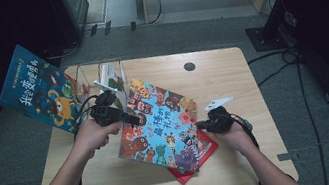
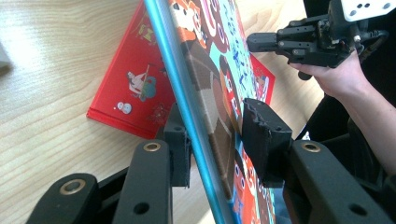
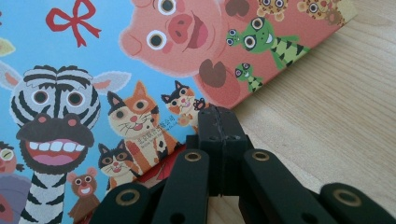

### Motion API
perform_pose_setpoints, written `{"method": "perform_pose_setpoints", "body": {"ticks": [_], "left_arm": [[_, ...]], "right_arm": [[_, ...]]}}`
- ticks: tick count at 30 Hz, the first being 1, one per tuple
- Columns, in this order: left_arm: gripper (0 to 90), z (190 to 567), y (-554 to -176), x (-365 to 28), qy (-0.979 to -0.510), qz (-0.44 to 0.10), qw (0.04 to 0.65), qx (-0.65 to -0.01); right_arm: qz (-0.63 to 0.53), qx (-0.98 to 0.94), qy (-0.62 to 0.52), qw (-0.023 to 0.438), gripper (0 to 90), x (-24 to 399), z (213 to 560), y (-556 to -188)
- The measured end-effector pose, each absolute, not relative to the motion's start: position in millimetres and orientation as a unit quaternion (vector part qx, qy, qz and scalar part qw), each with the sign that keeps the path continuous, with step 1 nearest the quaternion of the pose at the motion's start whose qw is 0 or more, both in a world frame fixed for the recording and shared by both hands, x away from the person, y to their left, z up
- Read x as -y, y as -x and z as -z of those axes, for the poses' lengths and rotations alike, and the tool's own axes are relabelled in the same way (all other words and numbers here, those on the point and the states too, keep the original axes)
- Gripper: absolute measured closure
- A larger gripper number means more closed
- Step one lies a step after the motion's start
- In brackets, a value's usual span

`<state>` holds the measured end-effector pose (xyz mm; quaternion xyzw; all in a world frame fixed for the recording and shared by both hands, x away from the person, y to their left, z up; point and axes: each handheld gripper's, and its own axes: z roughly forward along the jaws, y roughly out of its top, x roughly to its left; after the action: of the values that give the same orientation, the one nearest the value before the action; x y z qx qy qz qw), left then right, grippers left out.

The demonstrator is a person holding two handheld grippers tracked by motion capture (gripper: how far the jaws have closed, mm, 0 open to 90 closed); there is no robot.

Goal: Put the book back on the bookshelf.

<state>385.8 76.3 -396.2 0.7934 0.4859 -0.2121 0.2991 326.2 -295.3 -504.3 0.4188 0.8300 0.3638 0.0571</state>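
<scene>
- I had the left hand-held gripper (image 2: 212, 140) clamped on the spine edge of the animal picture book (image 1: 159, 121); in the left gripper view both pads pressed on the cover, one on each face.
- The book sat tilted over the middle of the counter (image 1: 229, 69), its left edge raised in my grip while its lower right part rested over the red book (image 1: 199, 160) beneath it.
- My right hand-held gripper (image 3: 219, 116) had its jaws pressed fully together with nothing between them, its tip at the book's right edge, just beside the cover; I could not tell if it touched.
- Behind the left gripper stood the clear book rack (image 1: 99, 78) with one book in it, and a dark blue book (image 1: 35, 91) leaned out past the counter's left side.
- I judged the step as lifting the picture book off the stack to carry it to the rack.
- The next move, as I saw it, called for standing the book upright, steadying its free edge with the right gripper, and lining the spine up with a free slot.
</scene>
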Motion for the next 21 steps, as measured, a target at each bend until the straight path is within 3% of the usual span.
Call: {"method": "perform_pose_setpoints", "body": {"ticks": [9, 15, 18, 21], "left_arm": [[64.4, 405, -392, -62, -0.798, 0.235, 0.285, -0.476], [73.3, 399, -399, -62, -0.787, 0.272, 0.31, -0.459], [76.7, 389, -402, -59, -0.788, 0.279, 0.31, -0.453], [77.0, 378, -403, -57, -0.802, 0.27, 0.297, -0.444]], "right_arm": [[-0.366, -0.832, -0.413, 0.061, 90.0, 295, 505, -326], [-0.362, -0.838, -0.403, 0.068, 90.0, 294, 504, -326], [-0.355, -0.847, -0.389, 0.071, 81.1, 295, 502, -326], [-0.363, -0.841, -0.395, 0.071, 80.5, 300, 498, -325]]}}
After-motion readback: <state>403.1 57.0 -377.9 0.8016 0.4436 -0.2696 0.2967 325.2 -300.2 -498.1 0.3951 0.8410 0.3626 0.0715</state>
